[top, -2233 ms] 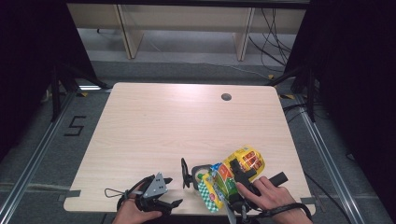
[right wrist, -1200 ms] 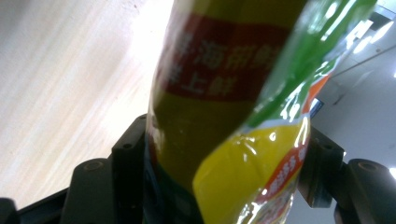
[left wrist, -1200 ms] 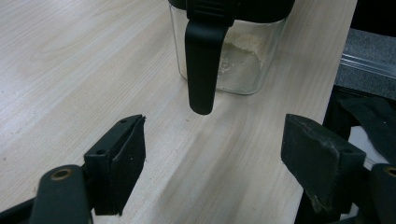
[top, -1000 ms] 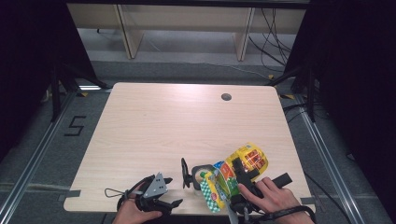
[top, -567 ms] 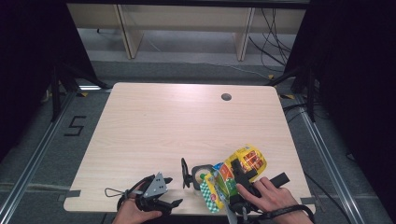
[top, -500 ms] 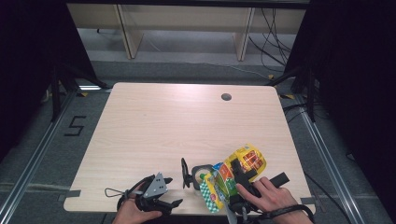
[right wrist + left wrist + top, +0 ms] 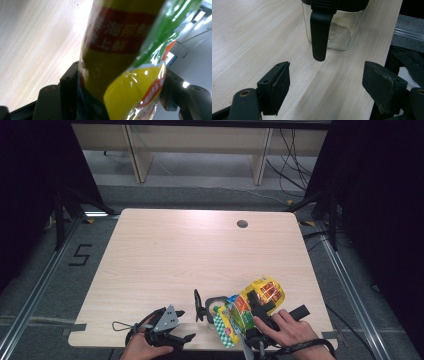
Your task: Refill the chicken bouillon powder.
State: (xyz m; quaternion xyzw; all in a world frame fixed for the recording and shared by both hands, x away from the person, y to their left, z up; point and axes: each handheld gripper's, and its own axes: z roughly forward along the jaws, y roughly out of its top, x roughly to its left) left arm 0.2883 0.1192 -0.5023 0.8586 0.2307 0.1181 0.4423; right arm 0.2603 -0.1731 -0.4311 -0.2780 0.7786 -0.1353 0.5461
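A yellow, green and red snack bag lies tilted at the table's front right, with my right gripper shut on it. In the right gripper view the bag stands between both jaws of that gripper and hides what lies beyond. Just left of the bag is a clear glass jar with a black lid. My left gripper rests open near the front edge, left of the jar. In the left gripper view the jar and its hanging black clasp sit a little past the open gripper, which holds nothing.
The light wooden table has a round cable hole at the back right. Its right edge runs close by the jar. Dark floor with metal rails surrounds the table, and shelf legs stand behind it.
The right hand and the snack bag have wobbled slightly in place. The left gripper and the jar have not moved.
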